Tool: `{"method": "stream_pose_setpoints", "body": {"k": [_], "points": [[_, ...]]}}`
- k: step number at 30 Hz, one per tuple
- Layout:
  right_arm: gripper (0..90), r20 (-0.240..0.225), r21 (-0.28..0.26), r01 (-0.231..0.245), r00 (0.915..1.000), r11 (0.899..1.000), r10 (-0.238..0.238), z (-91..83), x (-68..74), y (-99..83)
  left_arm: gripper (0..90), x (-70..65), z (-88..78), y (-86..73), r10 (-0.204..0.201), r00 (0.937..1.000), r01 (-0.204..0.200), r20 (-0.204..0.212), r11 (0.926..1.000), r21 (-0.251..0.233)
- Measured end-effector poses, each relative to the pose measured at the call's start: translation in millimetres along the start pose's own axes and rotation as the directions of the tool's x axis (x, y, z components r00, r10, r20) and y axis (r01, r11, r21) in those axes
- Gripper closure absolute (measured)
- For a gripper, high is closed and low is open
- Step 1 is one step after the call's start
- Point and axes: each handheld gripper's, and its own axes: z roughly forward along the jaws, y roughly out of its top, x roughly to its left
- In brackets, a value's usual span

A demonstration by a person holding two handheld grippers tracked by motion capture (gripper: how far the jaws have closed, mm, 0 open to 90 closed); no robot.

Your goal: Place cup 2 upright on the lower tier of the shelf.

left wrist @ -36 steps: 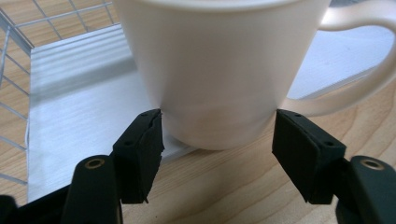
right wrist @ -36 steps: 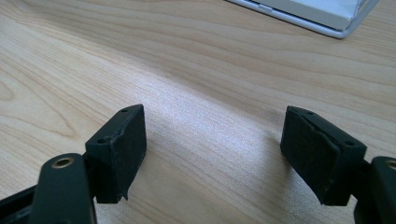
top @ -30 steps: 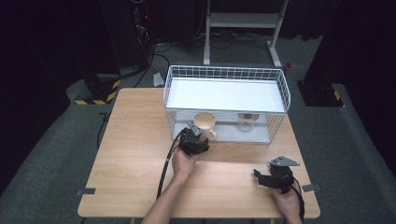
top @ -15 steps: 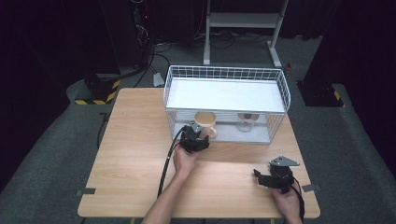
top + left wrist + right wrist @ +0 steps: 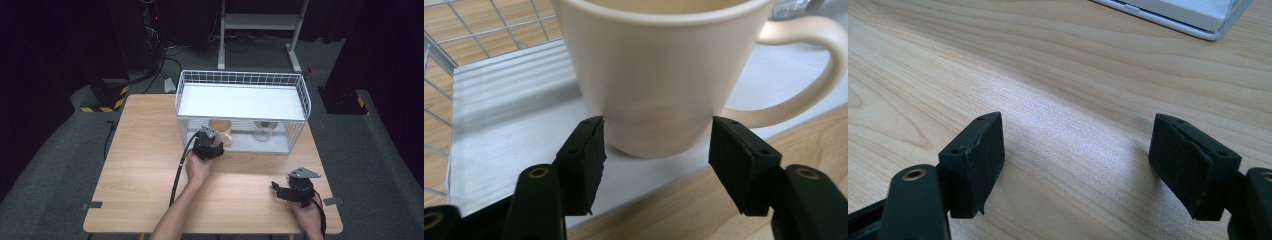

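Nearest the camera, the right gripper lay low on the pale wood tabletop by its near right corner, held in a hand; its fingers stood apart over bare wood grain with nothing between them.

Further in, near the middle of the tabletop, the left gripper pointed at the open front of a white wire rack. Its fingers had just been closing on the base of a cream mug; in the left gripper view both pads sat against the mug's lower wall, one on either side.

The mug stood upright on the rack's grey lower shelf, close to the front edge, its handle turned to the right of that view. In the high view the mug sat toward the left of the lower level, and a clear glass stood to its right on the same shelf, apart from it. The rack's flat white upper tray covered both levels' back part.

A black cable trailed from the left gripper toward the near edge.

Beyond the tabletop: grey carpeted floor, a black-and-yellow striped block at far left, a white metal stand behind the rack, cables on the floor, dark surroundings.
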Motion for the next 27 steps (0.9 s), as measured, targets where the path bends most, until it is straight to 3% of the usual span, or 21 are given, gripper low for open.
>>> {"method": "stream_pose_setpoints", "body": {"k": [10, 11, 15, 22, 23, 27], "points": [[22.5, 0.0, 0.0, 0.0, 1.0, 1.0, 0.0, 0.0, 0.0, 0.0, 42.0, 2.6, 8.9, 6.5, -0.025, 0.9994, 0.025, 0.023, 0.9996, 0.016], [22.5, 0.0, 0.0, 0.0, 1.0, 1.0, 0.0, 0.0, 0.0, 0.0, 42.5, 4.5, 9.1, 7.0, -0.001, 1.0, 0.001, 0.001, 0.9999, 0.01], [22.5, 0.0, 0.0, 0.0, 1.0, 1.0, 0.0, 0.0, 0.0, 0.0, 43.3, 4.0, 12.8, 5.8, -0.033, 0.9992, 0.032, 0.022, 0.9993, 0.018], [22.5, 0.0, 0.0, 0.0, 1.0, 1.0, 0.0, 0.0, 0.0, 0.0, 43.6, 5.8, 17.9, 8.4, -0.015, 0.9998, 0.015, 0.013, 0.9992, 0.037], [22.6, 0.0, 0.0, 0.0, 1.0, 1.0, 0.0, 0.0, 0.0, 0.0, 43.8, 6.7, 18.1, 9.4, -0.002, 1.0, 0.002, -0.005, 0.9994, 0.034], [22.5, 0.0, 0.0, 0.0, 1.0, 1.0, 0.0, 0.0, 0.0, 0.0, 44.4, 7.4, 21.8, 10.5, -0.014, 0.9999, 0.014, 0.0, 0.9993, 0.033]]}}
